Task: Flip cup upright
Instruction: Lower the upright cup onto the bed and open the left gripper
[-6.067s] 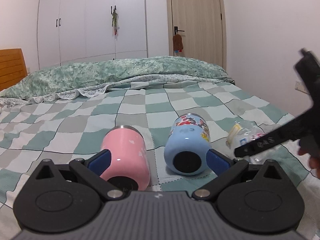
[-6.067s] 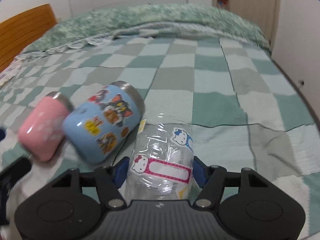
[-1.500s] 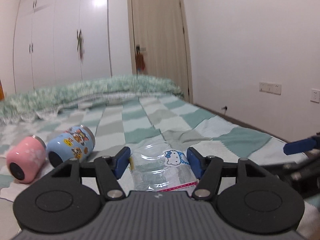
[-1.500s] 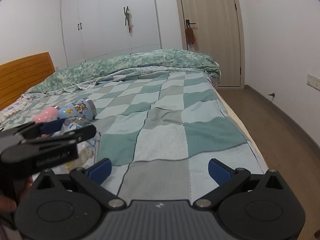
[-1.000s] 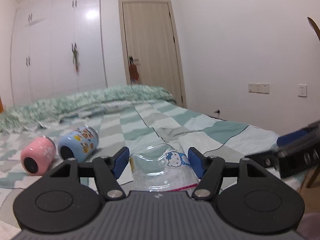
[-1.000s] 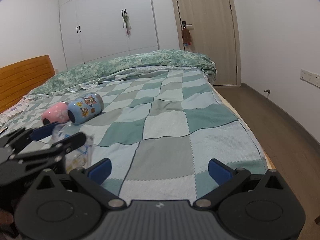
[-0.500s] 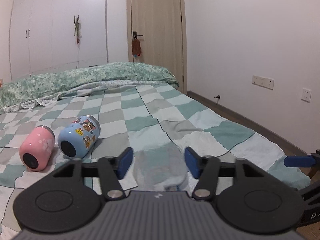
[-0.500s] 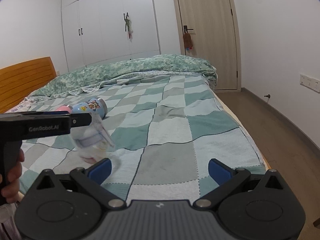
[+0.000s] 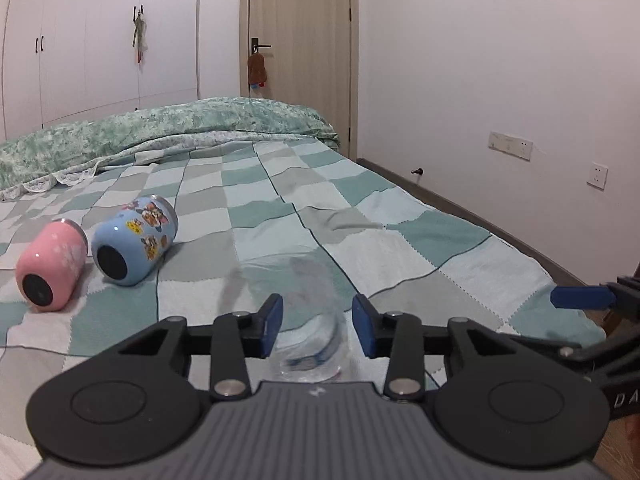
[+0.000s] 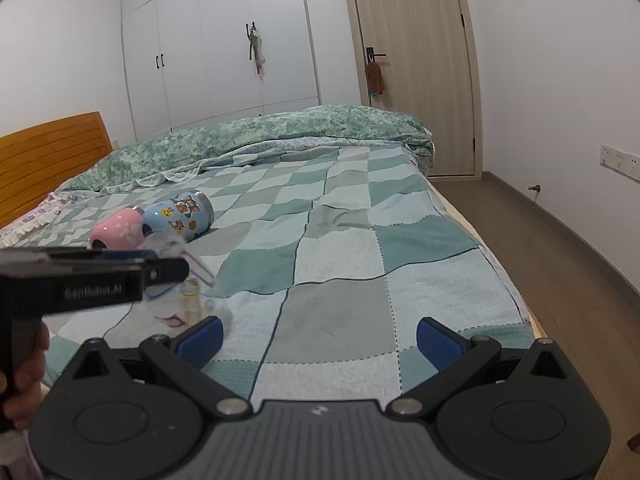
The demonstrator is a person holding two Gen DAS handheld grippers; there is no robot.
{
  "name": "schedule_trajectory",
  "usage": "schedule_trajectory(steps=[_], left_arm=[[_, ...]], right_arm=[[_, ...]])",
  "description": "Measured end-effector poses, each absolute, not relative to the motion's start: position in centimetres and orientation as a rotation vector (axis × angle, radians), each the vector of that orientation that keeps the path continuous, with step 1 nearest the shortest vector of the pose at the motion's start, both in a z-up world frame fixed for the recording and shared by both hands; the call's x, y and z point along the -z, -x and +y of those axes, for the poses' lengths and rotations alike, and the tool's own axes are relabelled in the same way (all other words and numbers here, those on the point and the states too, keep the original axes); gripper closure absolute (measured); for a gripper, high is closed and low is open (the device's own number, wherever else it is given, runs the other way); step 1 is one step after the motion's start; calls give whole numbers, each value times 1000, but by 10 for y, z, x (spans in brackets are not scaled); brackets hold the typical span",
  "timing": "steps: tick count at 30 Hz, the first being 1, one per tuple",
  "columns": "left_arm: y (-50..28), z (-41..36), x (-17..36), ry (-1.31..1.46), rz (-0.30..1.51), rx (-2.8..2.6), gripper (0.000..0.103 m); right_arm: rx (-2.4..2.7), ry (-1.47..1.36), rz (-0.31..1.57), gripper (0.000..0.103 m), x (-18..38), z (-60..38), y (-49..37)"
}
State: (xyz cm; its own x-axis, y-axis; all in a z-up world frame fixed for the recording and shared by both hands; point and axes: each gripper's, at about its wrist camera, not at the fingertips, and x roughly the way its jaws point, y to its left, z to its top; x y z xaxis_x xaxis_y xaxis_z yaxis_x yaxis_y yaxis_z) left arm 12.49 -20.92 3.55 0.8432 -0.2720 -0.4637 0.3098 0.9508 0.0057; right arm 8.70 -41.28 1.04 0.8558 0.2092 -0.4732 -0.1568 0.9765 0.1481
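Note:
A clear plastic cup [image 9: 310, 340] with a cartoon sticker sits between the blue pads of my left gripper [image 9: 318, 326], blurred by motion. The pads are close at its sides, and I cannot tell whether they still press on it. In the right wrist view the cup [image 10: 180, 292] is below the left gripper [image 10: 120, 266], near the checked blanket, tilted. My right gripper [image 10: 318, 340] is open wide and empty, over the bed's near right part.
A pink cup [image 9: 52, 266] and a blue sticker-covered cup [image 9: 134, 240] lie on their sides at the left of the bed. A green duvet [image 9: 160, 132] is bunched at the far end. The bed edge and wood floor [image 10: 560, 264] are on the right.
My left gripper has turned the clear cup from lying flat toward standing and lowered it to the blanket. The right gripper stays open and has drawn back slightly.

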Motion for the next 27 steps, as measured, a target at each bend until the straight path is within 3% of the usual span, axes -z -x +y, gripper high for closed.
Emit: schedule_trajectory(steps=[8, 13, 18, 20, 27], left_arm=[[-119, -212, -46, -78, 410, 350, 62], [-114, -211, -52, -74, 384, 370, 56], [-87, -189, -62, -48, 302, 363, 11], [-69, -174, -66, -47, 260, 335, 0], [2, -104, -79, -34, 187, 181, 0]], right_arm=[[-193, -103, 513, 0, -8, -409, -87], [-192, -99, 511, 0, -9, -407, -86], [-221, -95, 465, 0, -16, -397, -74], [-238, -93, 423, 0, -21, -388, -63], [-287, -69, 248, 0, -41, -333, -5]])
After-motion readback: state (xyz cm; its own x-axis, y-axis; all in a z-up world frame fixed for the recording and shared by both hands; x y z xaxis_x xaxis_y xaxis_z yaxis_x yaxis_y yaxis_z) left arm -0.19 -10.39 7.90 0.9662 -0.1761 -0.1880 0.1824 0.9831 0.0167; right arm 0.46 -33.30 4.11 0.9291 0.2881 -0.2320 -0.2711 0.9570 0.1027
